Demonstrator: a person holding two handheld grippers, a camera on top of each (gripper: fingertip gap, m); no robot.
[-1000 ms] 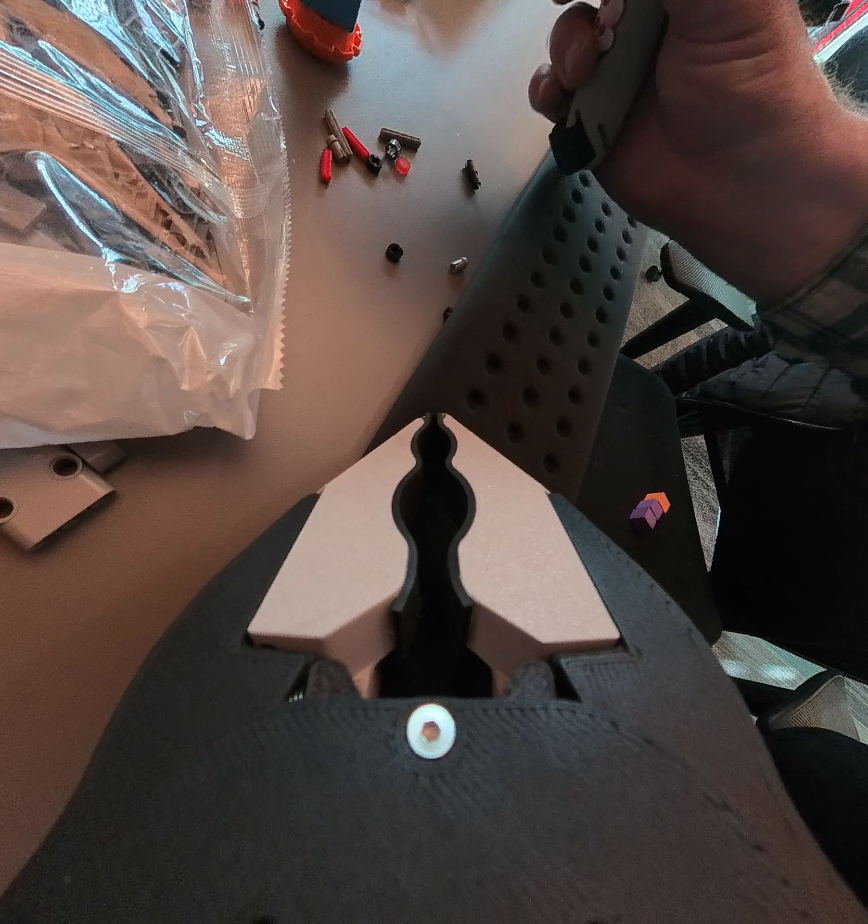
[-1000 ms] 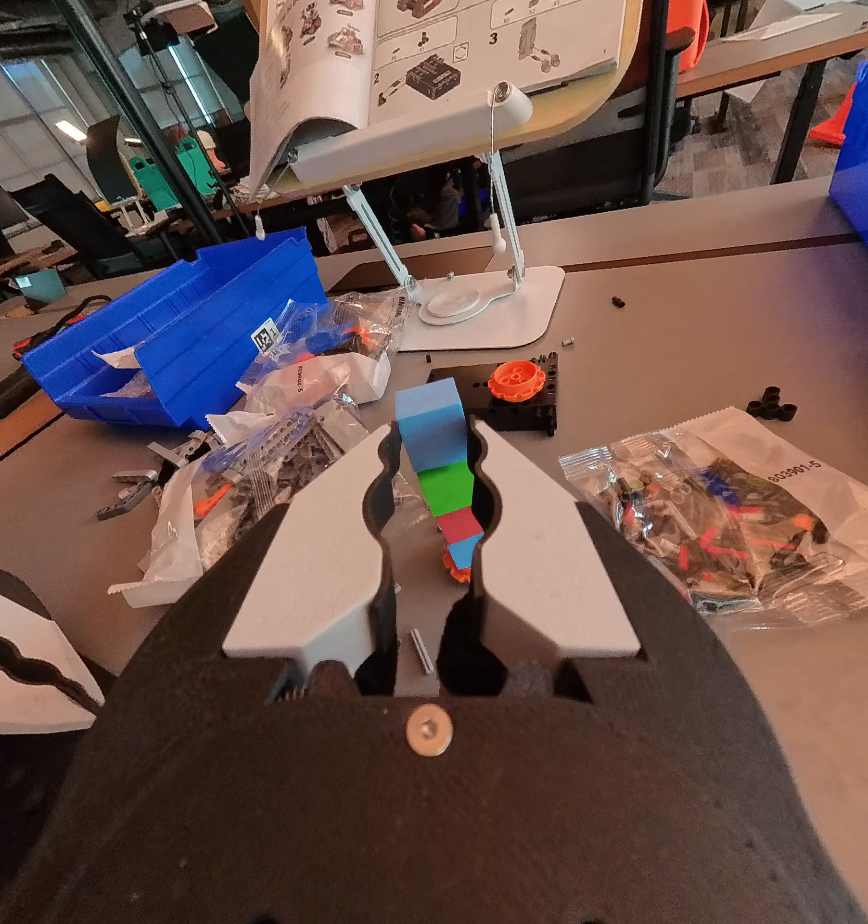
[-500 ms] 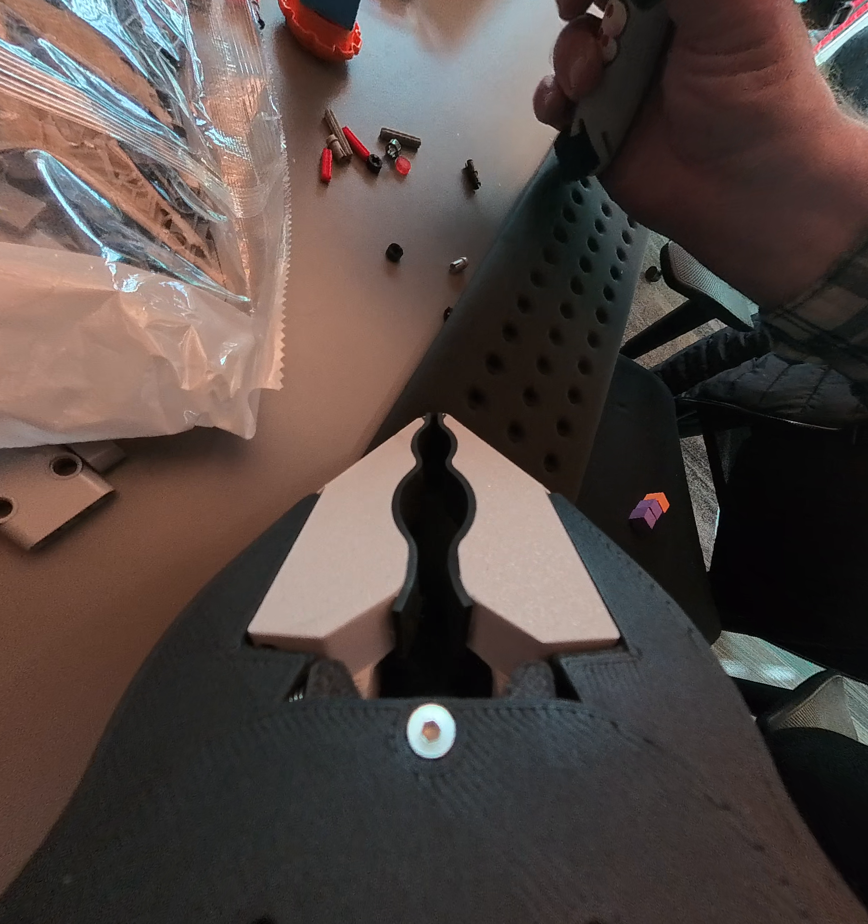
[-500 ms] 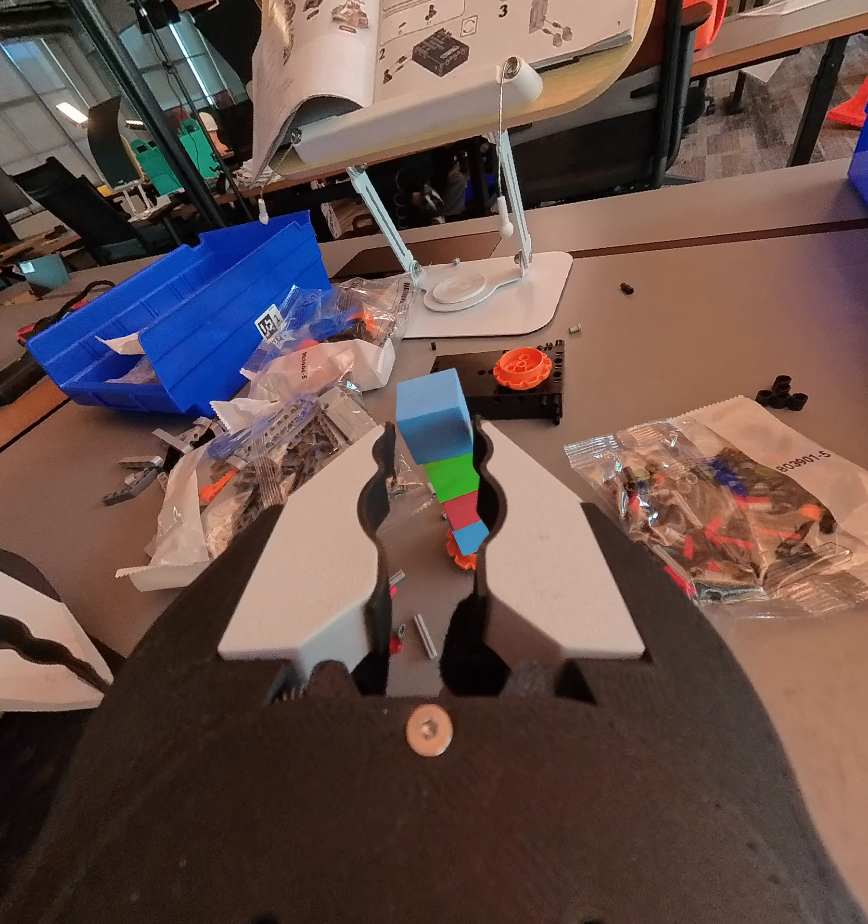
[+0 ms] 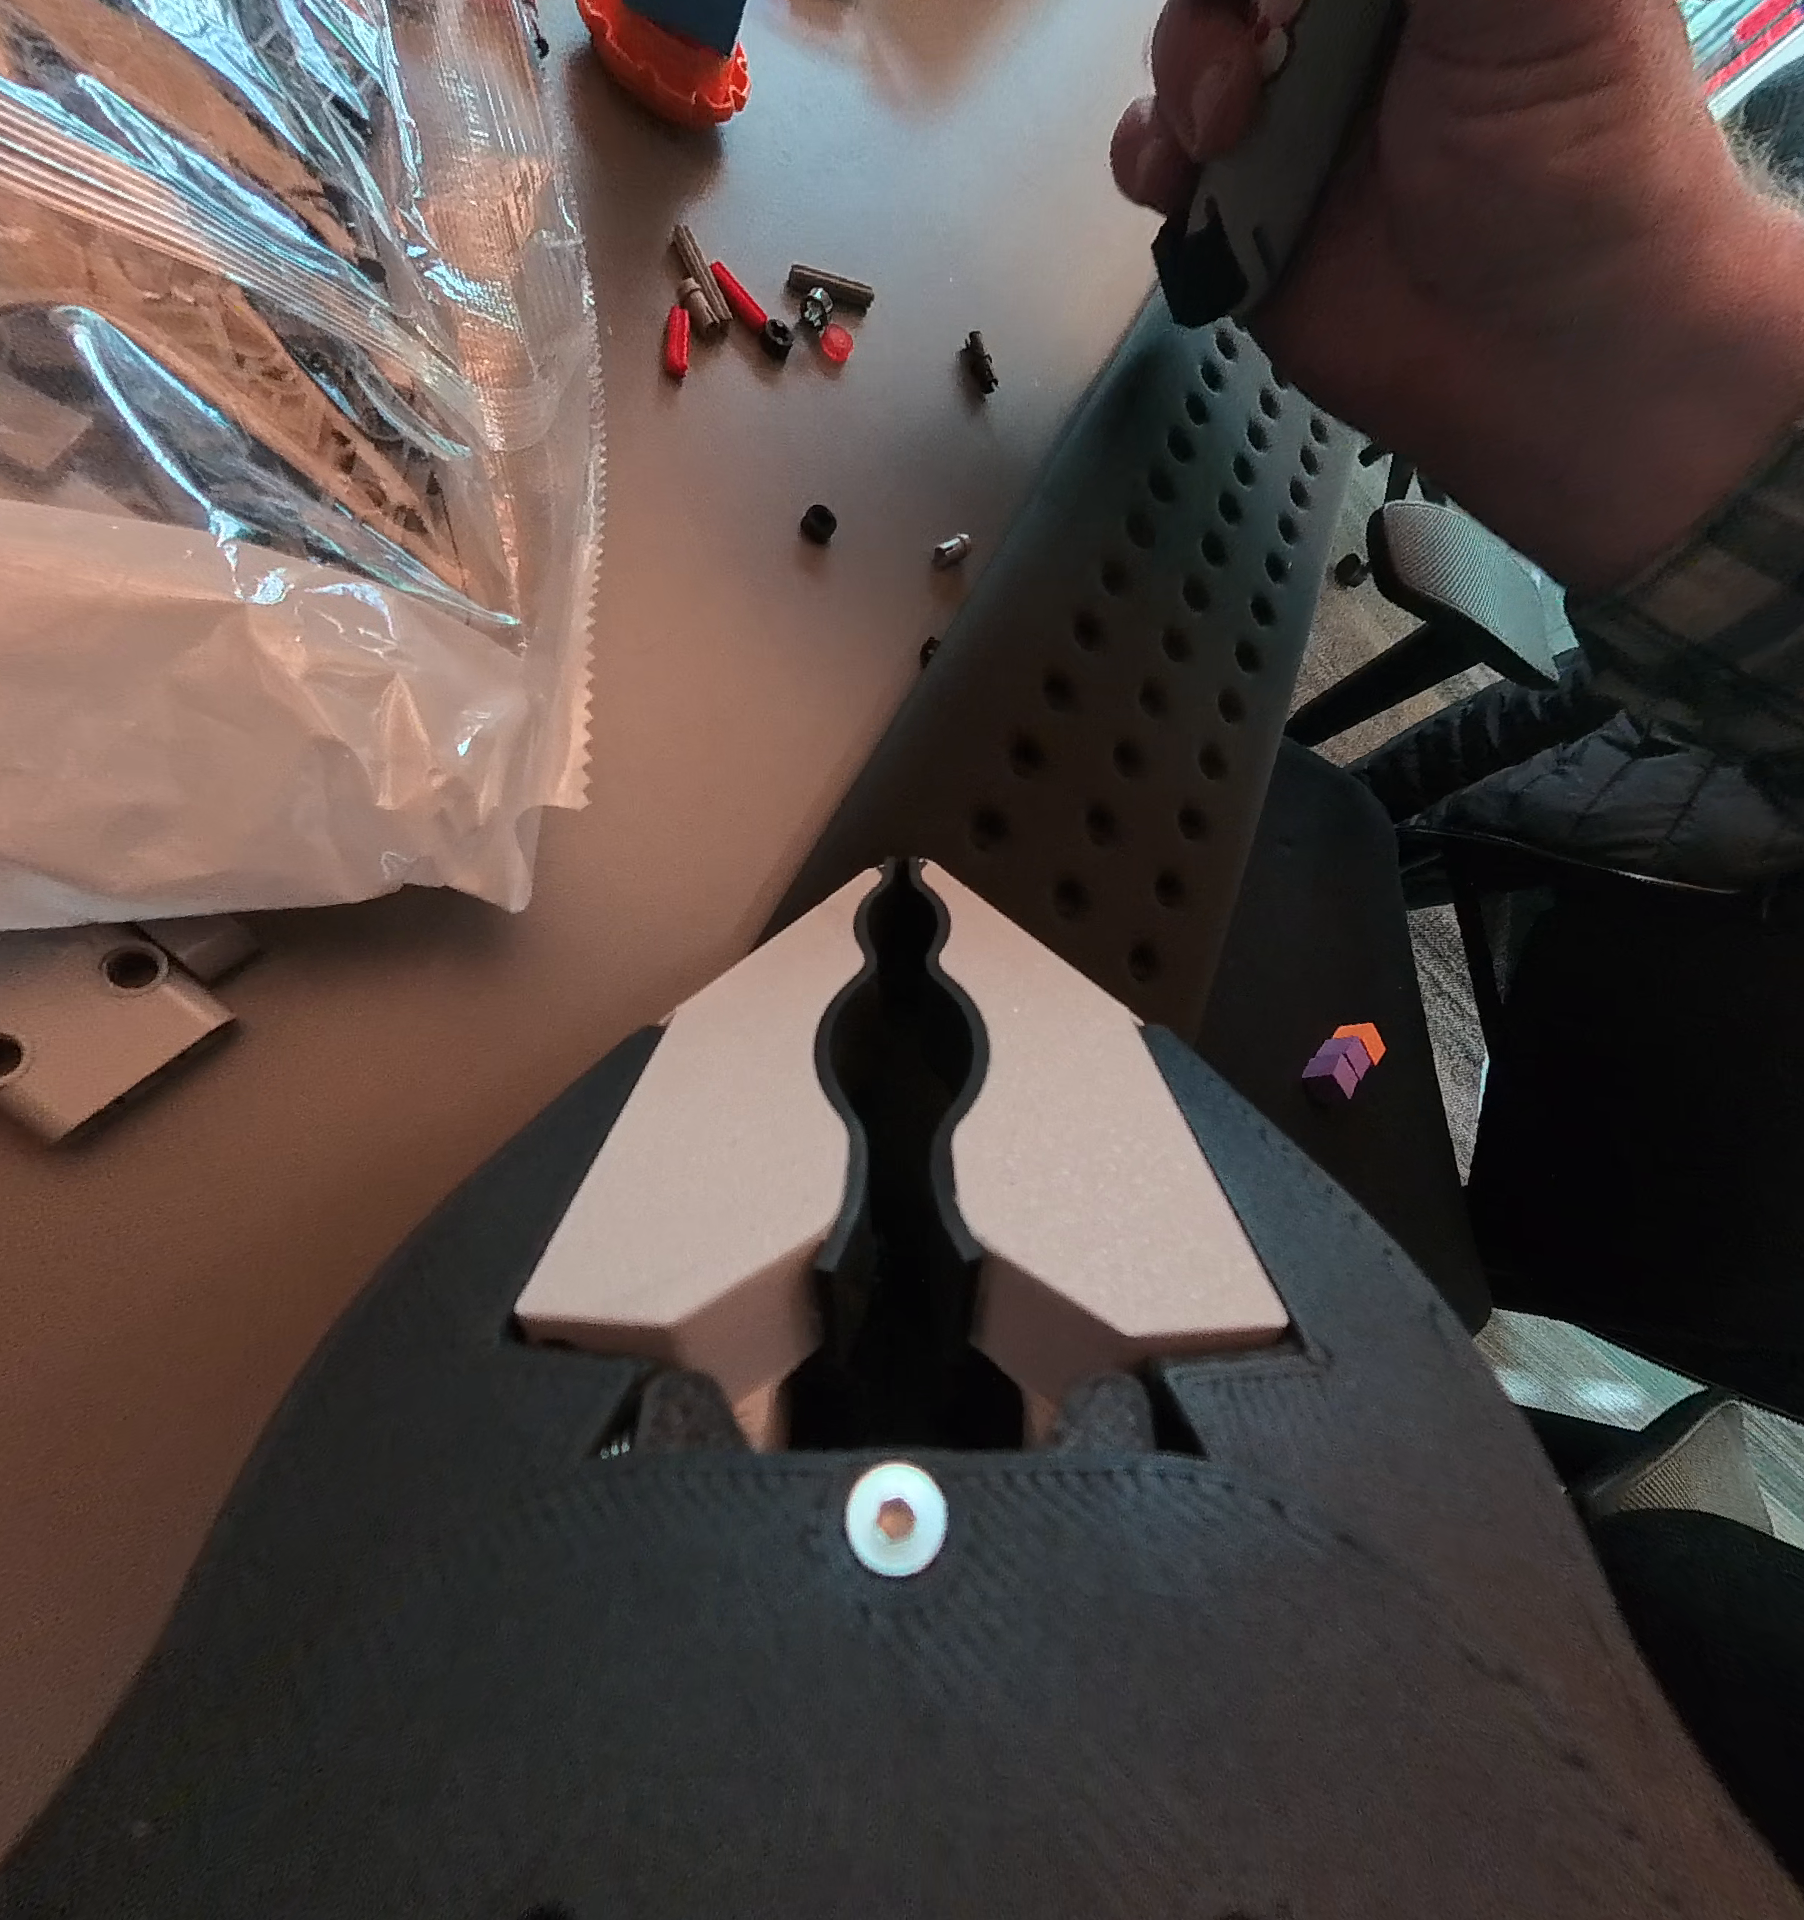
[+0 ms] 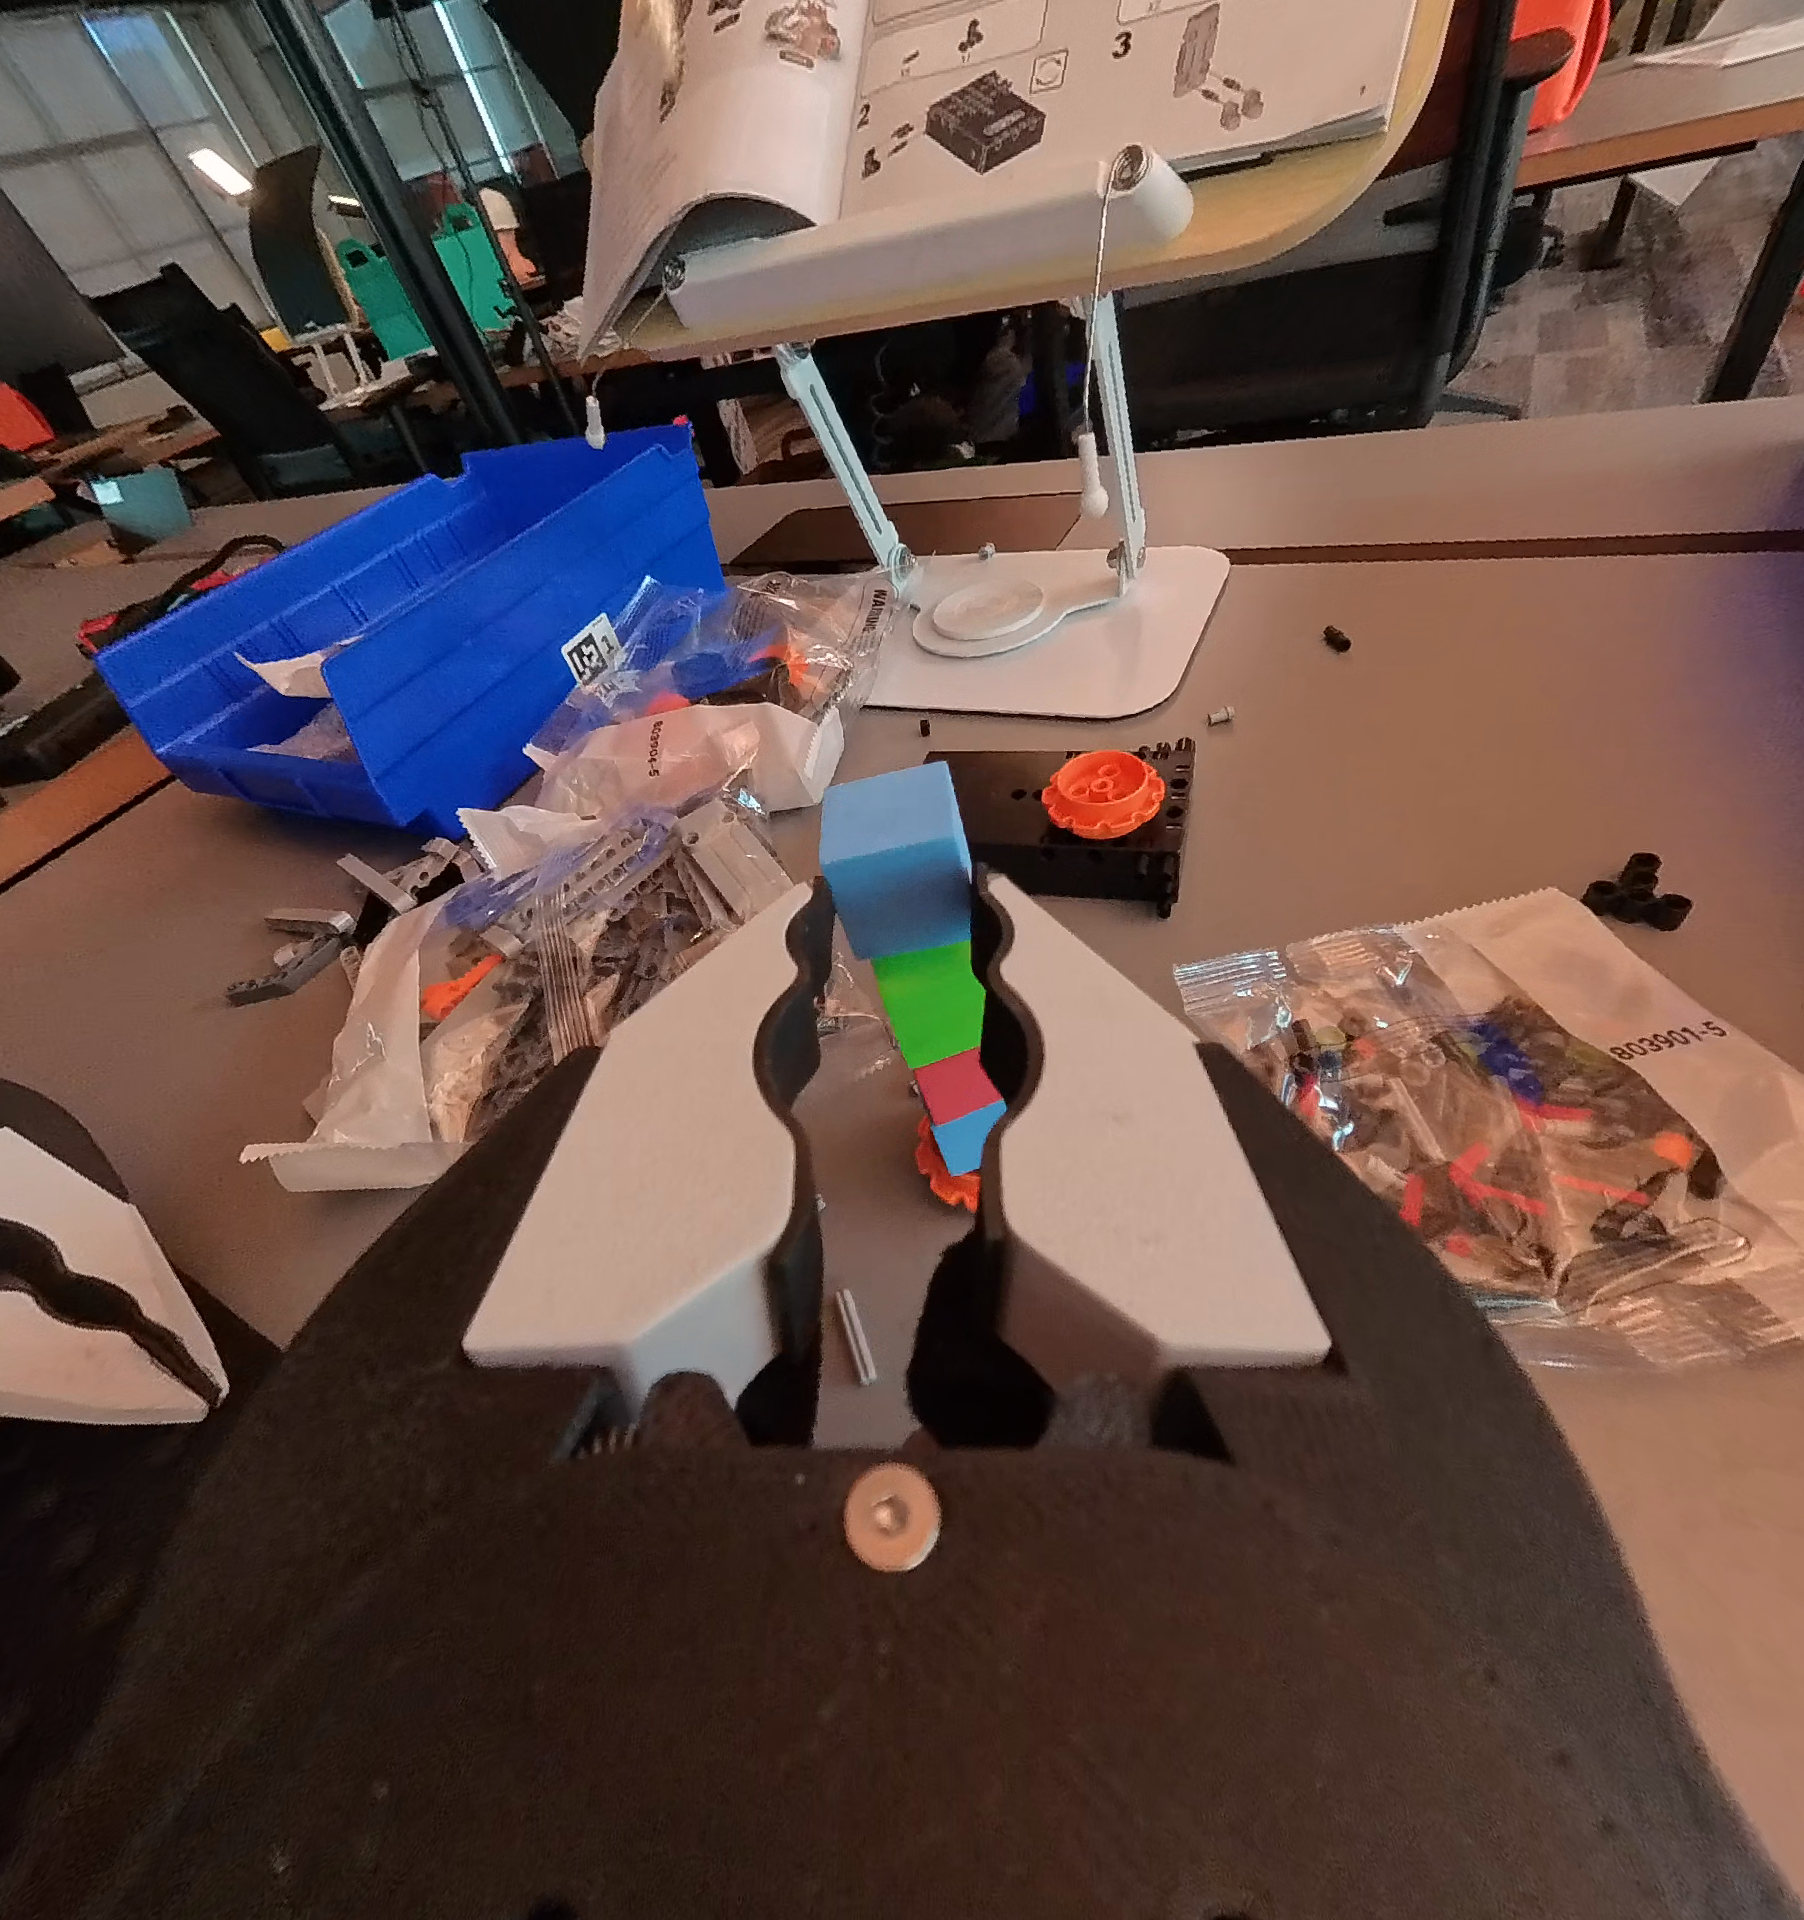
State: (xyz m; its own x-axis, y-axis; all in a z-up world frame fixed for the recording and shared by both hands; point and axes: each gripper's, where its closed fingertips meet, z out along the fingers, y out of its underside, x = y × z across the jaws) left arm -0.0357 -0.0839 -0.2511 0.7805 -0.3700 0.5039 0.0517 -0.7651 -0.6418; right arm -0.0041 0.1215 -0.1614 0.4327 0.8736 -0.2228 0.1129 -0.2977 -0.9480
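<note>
Around the stack of coloured blocks [image 6: 913, 961], which rises from an orange toothed wheel [image 6: 948, 1179] on the grey worktop [image 6: 1480, 748], the clutter is thick. Left of the stack lies a torn clear bag of grey beams [image 6: 565, 956], crinkled and glossy, and beyond that a blue plastic bin [image 6: 410, 665] with ribbed walls. Right of the stack a flatter clear bag of small mixed parts [image 6: 1500, 1122] lies well apart from it. Behind the stack sits a black studded plate [image 6: 1095, 862] carrying a second orange wheel [image 6: 1100, 795], and farther back a white stand [image 6: 1043, 623] props an open instruction booklet [image 6: 981, 94]. The right tongs [image 6: 896, 914] frame the stack: their pale, matte, wavy-edged fingers stand apart, the blue top block poking up between the tips, though whether either finger touches it cannot be told. A thin grey pin [image 6: 856, 1335] lies on the worktop between the fingers, nearer than the stack. The left tongs [image 5: 903, 868] sit low and left of the stack, drawn together with tips meeting and nothing between them; they point at the perforated black shell of the other tool [image 5: 1137, 675], which a hand [image 5: 1480, 239] grips by a grey handle. A scatter of red and brown pegs [image 5: 752, 307] lies on the worktop just short of the stack's wheel base, and a grey plate with round holes [image 5: 67, 1029] pokes out from under the crinkled bag.
</note>
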